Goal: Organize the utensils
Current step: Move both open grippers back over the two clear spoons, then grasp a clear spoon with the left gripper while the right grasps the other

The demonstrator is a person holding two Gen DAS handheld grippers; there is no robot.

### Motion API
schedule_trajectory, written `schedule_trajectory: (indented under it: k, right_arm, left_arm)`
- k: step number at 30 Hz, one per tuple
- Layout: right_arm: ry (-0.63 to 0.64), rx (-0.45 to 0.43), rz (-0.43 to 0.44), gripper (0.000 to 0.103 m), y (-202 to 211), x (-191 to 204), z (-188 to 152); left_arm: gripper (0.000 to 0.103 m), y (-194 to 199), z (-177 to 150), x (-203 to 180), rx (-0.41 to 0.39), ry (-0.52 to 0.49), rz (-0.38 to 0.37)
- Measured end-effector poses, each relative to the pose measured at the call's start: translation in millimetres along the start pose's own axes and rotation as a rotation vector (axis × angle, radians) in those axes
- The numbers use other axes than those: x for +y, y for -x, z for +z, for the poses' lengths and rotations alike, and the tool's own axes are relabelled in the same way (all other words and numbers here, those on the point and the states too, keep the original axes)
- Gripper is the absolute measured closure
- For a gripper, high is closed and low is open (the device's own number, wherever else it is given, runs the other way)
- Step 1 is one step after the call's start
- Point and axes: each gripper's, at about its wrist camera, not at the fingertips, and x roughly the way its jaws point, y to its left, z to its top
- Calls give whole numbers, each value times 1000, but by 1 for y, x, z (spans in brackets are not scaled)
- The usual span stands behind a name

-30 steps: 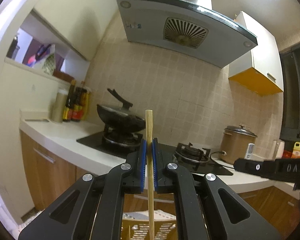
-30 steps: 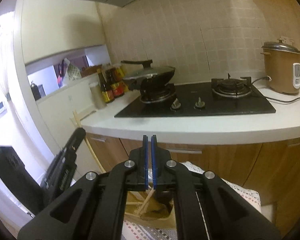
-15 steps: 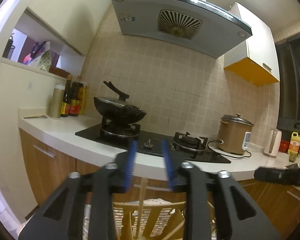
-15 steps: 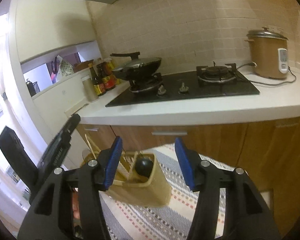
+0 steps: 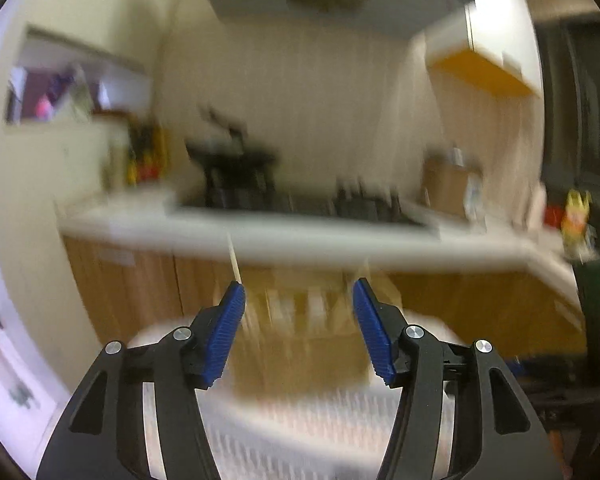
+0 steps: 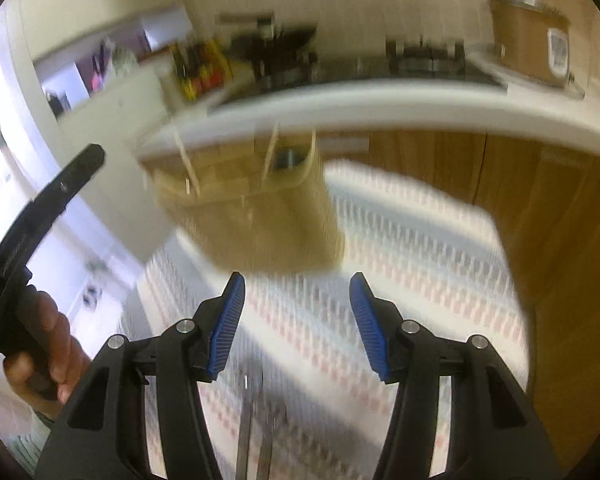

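Note:
Both views are motion-blurred. A tan utensil holder [image 6: 252, 216] stands on a striped cloth [image 6: 400, 248], with several chopsticks [image 6: 186, 160] and a dark utensil [image 6: 286, 158] standing in it. It also shows in the left wrist view [image 5: 300, 344], with a chopstick [image 5: 234, 258] sticking up at its left. My left gripper [image 5: 298, 328] is open and empty just short of the holder. My right gripper [image 6: 296, 322] is open and empty above the cloth, nearer than the holder. Metal utensil handles [image 6: 254, 432] lie on the cloth between its fingers.
A white counter [image 6: 380, 110] with wooden cabinets [image 6: 540, 200] runs behind. On it stand a hob with a black wok [image 6: 276, 46], sauce bottles [image 6: 198, 68] and a brown rice cooker [image 6: 530, 46]. The left gripper's body and the hand holding it [image 6: 40, 340] show at left.
The left gripper let go of its chopstick, which now stands in the holder, and opened wide. The right gripper opened too. Both cameras have tipped downward toward the holder and cloth.

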Motion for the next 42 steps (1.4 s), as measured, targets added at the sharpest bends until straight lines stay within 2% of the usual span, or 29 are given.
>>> schedule_trajectory:
  k: [1,2,3,4,5,6,8,11,15,20,22,24,29,34,35,37,39,42]
  right_arm:
    - [2,45,-3,52,-7,1,-11]
    - [7,87,-5,52,-14,2,-23]
    - [12,115,-8,53,-20,4,-33]
    - [17,146,-11,55,-25,7,-42]
    - [25,190,-5,63,-32,10,-55]
    - [29,235,7,71,-39,14,-67]
    - [20,284,18,73,-47,17,-83]
    - [24,320,16,79,-53,27,-100]
    - [55,335,-21,80,-56,42,-112]
    - [142,317,-123,93,-64,57,-115]
    - [130,315,-142,93,-63,48,-112]
    - [103,296,-190,94,-58,31,-107]
    - [28,294,-231,94,-51,-1,-99]
    - [32,350,-203,93,-56,-7,-93]
    - [48,364,-200,92,-59,-6,-91]
    - [72,390,-205,92,-65,0,-88]
    - [93,414,-209,92,-65,3,-90]
    - [113,445,-206,92,-69,4,-87]
  left_arm:
    - [49,-7,-16,-1,103,-3,-22]
    - [51,-12,-28,1,173,4,-39]
    - [58,-18,-39,2,243,13,-57]
    - [62,-27,-58,4,349,33,-88]
    - [67,-33,-68,8,406,52,-106]
    - [68,-39,-80,11,470,75,-126]
    - [70,-48,-103,17,573,116,-164]
    - [70,-52,-121,24,649,168,-216]
    - [70,-50,-134,27,693,188,-250]
    - [70,-53,-140,20,715,161,-244]
    - [70,-55,-143,11,721,142,-235]
    - [70,-55,-143,3,721,102,-212]
    - [68,-66,-138,-29,737,2,-178]
    - [65,-74,-139,-56,736,-152,-101]
    - [66,-75,-140,-59,735,-181,-90]
    - [74,-77,-140,-63,733,-221,-73]
    - [81,-80,-138,-62,741,-220,-69]
    - [84,-83,-136,-66,750,-243,-62]
